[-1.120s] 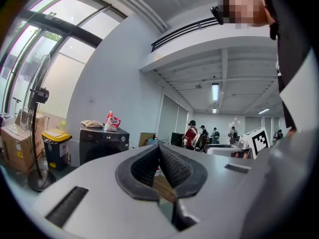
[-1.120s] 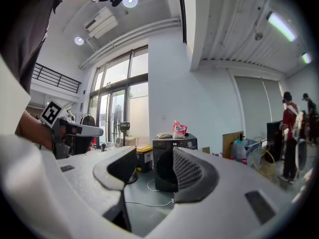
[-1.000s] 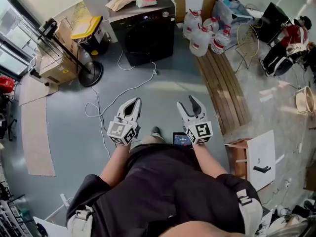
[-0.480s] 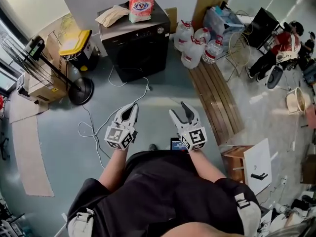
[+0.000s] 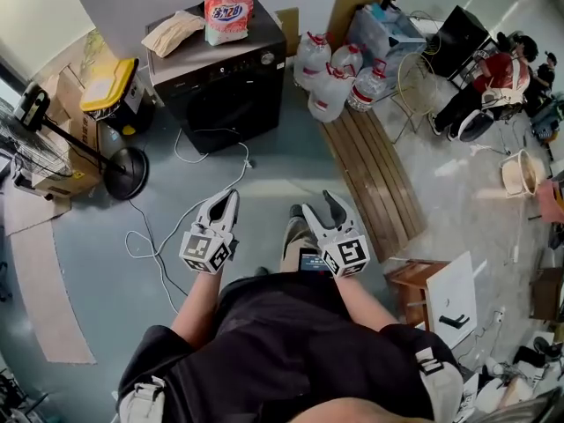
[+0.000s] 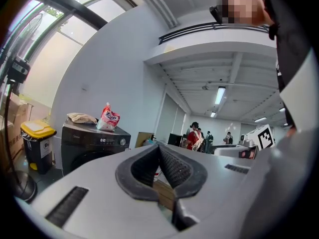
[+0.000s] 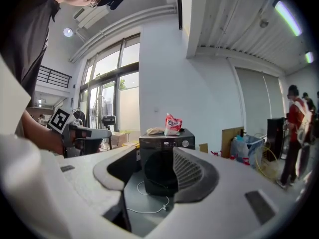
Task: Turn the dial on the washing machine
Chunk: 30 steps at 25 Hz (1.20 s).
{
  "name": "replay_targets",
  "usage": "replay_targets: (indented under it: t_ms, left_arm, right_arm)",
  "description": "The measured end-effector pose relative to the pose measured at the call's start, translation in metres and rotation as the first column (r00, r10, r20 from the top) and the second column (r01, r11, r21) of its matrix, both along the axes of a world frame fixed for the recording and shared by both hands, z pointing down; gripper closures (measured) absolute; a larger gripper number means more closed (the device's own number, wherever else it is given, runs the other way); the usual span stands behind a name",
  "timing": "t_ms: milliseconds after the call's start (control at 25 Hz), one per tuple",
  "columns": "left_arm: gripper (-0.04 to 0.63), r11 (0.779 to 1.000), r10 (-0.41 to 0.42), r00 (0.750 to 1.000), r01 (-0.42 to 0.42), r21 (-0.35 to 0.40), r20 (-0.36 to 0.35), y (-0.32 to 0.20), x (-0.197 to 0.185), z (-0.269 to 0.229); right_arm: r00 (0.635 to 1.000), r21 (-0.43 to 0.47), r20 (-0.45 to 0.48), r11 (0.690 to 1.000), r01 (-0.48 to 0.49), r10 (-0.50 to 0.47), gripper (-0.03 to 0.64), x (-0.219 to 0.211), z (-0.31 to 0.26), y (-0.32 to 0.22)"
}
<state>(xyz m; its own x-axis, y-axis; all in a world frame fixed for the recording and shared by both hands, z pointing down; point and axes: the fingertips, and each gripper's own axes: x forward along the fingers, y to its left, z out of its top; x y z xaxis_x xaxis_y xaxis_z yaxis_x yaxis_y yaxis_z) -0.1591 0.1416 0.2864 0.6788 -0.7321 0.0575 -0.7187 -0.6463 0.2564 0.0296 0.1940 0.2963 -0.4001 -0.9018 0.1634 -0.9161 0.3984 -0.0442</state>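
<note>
The black washing machine stands against the far wall, its round dial at the right end of the control strip. Both grippers are held in front of the person's waist, well short of the machine. In the head view the left gripper points at the machine, and its pads meet at the tips in the left gripper view, with nothing between them. The right gripper is open and empty. Between its jaws, the right gripper view shows the machine front and the dial. The dial also shows small in the left gripper view.
A red-and-white pouch and a beige bag lie on the machine. Its cable snakes over the grey floor. Water jugs and wooden planks are to the right. A fan base and a yellow-lidded bin are to the left.
The person has stepped forward, with one foot now ahead between the grippers. The machine has shifted left in the head view. Both grippers keep their jaw settings.
</note>
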Motion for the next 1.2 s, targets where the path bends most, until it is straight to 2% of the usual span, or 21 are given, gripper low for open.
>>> replay_targets:
  t_ms: [160,320,640,840,960,1200]
  left_arm:
    - [0.6,1.0,-0.026,0.999,0.026,0.0,0.019,-0.05,0.024,0.002]
    - [0.598,0.997,-0.072,0.996,0.072,-0.017,0.043,-0.107,0.05,0.003]
    - [0.599,0.987,-0.159,0.985,0.16,-0.016,0.07,-0.203,0.098,-0.024]
    - [0.6,0.974,-0.227,0.97,0.229,-0.004,0.083,-0.246,0.107,-0.025]
    - [0.599,0.97,-0.24,0.969,0.241,-0.005,0.062,-0.268,0.118,-0.025]
    - [0.598,0.966,-0.259,0.965,0.258,0.011,0.036,-0.31,0.125,-0.02]
  right_arm:
    - [0.998,-0.02,0.037,0.998,0.059,-0.058,0.385,0.012,0.013,-0.057]
    - [0.988,0.0,0.065,0.99,0.142,-0.141,0.385,0.023,0.003,-0.124]
    - [0.962,0.0,0.055,0.963,0.269,-0.269,0.385,0.071,-0.011,-0.241]
    - [0.954,0.03,0.078,0.957,0.289,-0.291,0.385,0.088,-0.02,-0.298]
    - [0.951,0.047,0.084,0.954,0.295,-0.298,0.385,0.097,-0.025,-0.323]
    - [0.95,0.008,0.071,0.952,0.305,-0.305,0.385,0.102,-0.006,-0.368]
